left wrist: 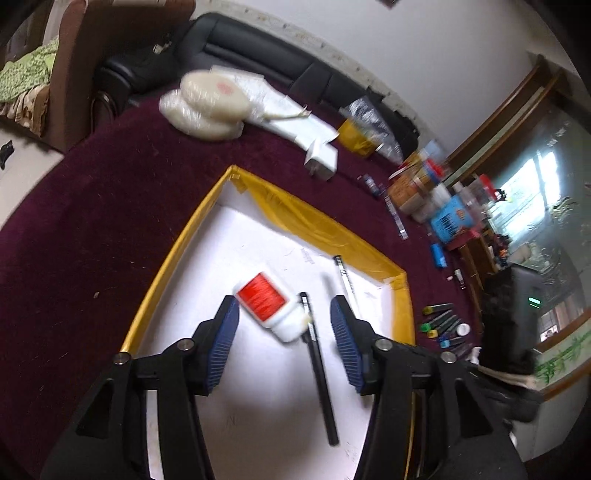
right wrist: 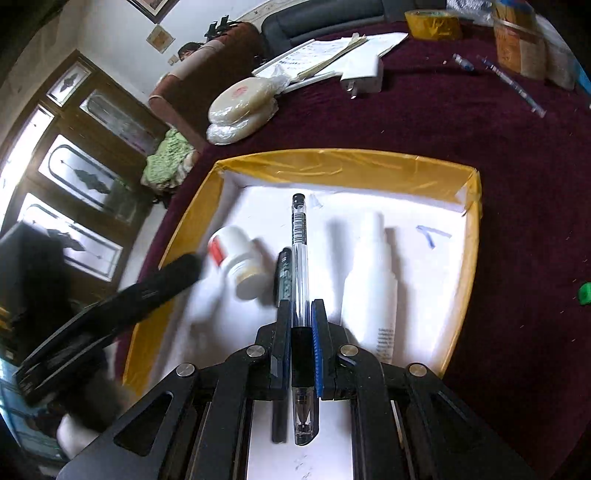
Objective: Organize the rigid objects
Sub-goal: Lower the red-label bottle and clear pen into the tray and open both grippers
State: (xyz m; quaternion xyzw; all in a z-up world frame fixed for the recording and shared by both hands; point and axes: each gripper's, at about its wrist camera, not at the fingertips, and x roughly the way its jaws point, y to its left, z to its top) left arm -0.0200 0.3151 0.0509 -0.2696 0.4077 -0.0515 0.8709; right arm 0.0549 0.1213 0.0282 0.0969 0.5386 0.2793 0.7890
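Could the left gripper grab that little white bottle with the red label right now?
Probably yes. The left gripper is open, with the small white bottle with the red label lying between its fingers in the yellow-rimmed white tray; only the black pen lies alongside it.

Maroon cloth (right wrist: 461,122) – a charger (right wrist: 364,75), papers (right wrist: 332,48), yellow tape roll (right wrist: 432,24); black sofa (left wrist: 236,48) behind.

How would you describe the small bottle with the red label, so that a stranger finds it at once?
Look in the yellow-edged white tray on the dark red table. Near the tray's left side lies a short white bottle beside a black pen. Only it has a red label; the other white bottle is tall and thin.
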